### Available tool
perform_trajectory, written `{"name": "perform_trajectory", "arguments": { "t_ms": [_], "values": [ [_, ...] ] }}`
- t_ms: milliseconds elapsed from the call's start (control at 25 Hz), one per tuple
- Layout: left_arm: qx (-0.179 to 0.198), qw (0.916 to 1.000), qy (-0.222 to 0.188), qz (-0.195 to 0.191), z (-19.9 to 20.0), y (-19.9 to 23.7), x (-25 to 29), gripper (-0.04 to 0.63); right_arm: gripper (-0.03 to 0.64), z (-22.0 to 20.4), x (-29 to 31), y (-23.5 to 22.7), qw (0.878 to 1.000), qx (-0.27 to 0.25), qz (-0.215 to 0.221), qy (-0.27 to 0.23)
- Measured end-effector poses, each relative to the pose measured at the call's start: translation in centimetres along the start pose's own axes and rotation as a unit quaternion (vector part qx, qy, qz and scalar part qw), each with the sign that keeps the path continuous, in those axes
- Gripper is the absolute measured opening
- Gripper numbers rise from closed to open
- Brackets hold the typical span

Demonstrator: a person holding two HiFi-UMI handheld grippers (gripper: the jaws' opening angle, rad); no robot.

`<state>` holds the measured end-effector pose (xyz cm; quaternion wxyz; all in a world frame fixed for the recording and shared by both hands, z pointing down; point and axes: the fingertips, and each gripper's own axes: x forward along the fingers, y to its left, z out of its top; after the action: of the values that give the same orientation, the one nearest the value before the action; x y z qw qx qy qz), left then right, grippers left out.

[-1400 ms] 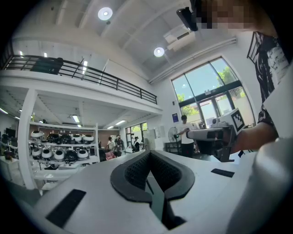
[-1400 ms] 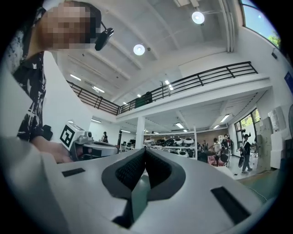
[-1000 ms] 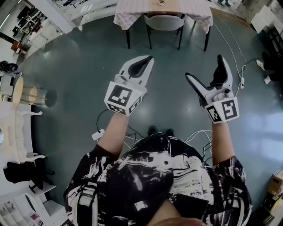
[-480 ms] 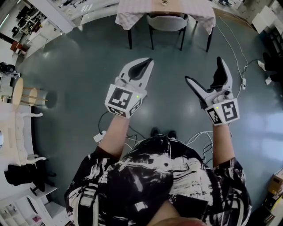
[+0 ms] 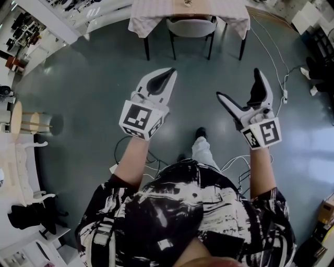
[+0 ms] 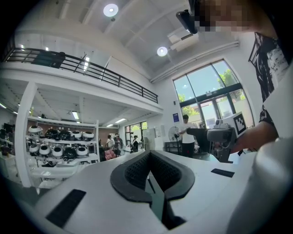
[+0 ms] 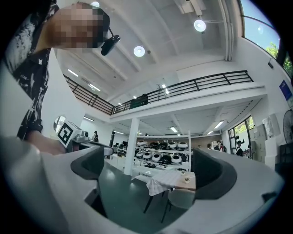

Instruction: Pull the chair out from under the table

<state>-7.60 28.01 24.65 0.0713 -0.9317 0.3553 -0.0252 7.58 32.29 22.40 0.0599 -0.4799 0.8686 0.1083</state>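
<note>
A grey chair (image 5: 191,27) is tucked under a table with a pale cloth (image 5: 188,9) at the top of the head view; both are some way ahead across the floor. The right gripper view shows the same chair (image 7: 183,199) and table (image 7: 171,179) between its jaws, far off. My left gripper (image 5: 168,74) is held up in front of me, shut and empty. My right gripper (image 5: 238,86) is held up at the right, open, with nothing in it.
Cables (image 5: 276,62) trail over the dark floor at the right and near the person's feet. A round wooden stool (image 5: 28,123) and white furniture (image 5: 23,156) stand at the left. Shelving with helmets (image 6: 55,151) and people show in the left gripper view.
The person has stepped forward, one foot now ahead. Both grippers hold the same pose; the table and chair sit slightly nearer and shifted left.
</note>
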Motion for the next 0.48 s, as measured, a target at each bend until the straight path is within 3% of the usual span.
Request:
{"name": "perform_trajectory", "arguments": {
  "t_ms": [240, 480],
  "values": [
    [0.016, 0.9998, 0.009, 0.013, -0.1, 3.1, 5.8, 0.002, 0.575, -2.1, 4.4, -5.5, 1.0, 0.008, 0.014, -0.01],
    [0.024, 0.999, 0.012, 0.036, -0.9, 8.9, 15.4, 0.002, 0.575, -5.7, 11.7, -13.8, 0.999, 0.016, 0.04, -0.011]
  ]
}}
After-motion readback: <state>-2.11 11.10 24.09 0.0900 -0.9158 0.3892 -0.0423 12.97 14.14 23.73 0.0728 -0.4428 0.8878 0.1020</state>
